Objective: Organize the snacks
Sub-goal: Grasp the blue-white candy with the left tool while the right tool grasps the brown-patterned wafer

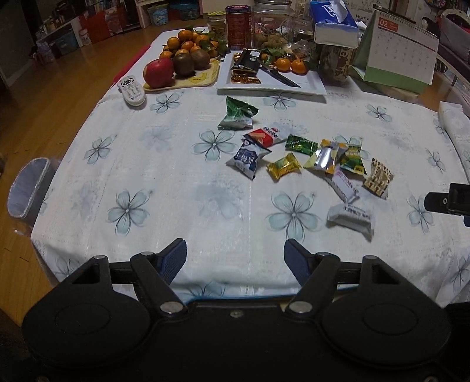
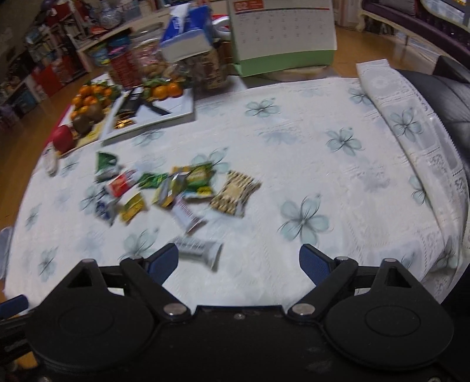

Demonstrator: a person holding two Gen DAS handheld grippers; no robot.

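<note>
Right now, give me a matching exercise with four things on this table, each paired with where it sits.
Things:
1. apple
2. remote control
3. knife
4. tissue pack

Places:
A. on the white tray
B. on top of a jar
C. on the yellow board with the kiwis
D. on the tablecloth beside the yellow board

Pairs: 1-C, 2-D, 3-A, 4-B

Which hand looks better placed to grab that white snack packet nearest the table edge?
Probably the right. The white packet lies just ahead of the right tongs, which are open. From the left tongs, also open, it sits far off to one side.
</note>
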